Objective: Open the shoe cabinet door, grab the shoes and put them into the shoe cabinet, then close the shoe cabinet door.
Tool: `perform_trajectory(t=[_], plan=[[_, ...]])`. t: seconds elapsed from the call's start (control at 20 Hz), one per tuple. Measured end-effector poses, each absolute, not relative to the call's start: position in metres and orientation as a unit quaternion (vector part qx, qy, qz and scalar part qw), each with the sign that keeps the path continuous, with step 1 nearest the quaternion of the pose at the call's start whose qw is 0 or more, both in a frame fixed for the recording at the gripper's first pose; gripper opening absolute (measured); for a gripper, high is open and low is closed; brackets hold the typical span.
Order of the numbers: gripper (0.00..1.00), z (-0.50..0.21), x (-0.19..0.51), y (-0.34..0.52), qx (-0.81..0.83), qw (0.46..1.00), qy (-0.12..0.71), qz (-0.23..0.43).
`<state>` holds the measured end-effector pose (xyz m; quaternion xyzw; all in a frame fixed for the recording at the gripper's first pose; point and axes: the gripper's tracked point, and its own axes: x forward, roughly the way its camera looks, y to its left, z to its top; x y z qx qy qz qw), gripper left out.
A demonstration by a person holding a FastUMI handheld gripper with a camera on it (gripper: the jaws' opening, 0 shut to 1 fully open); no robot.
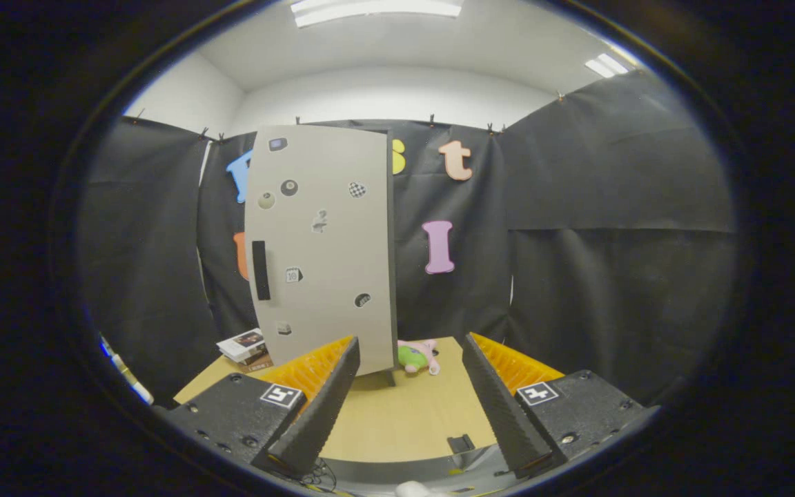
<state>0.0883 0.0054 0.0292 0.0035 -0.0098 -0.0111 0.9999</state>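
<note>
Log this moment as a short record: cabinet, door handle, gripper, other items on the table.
cabinet: grey shoe cabinet upright on the wooden table, beyond the fingers, door shut
handle: dark vertical handle near the door's left edge
gripper: gripper open, holding nothing, short of the cabinet
other items: plush toy right of the cabinet base; books to its left

Cabinet (321, 255) hides part of plush toy (417, 356); door stickers too small to tell.

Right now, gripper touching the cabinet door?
Apart. The gripper view shows the gripper open, with bare table between its fingers and the closed shoe cabinet door standing beyond.
</note>
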Motion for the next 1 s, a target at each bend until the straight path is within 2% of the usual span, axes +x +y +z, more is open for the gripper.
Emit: perform_trajectory(t=[1.0], plan=[[0.98, 0.026, 0.089, -0.033, 0.015, 1.000, -0.004, -0.002]])
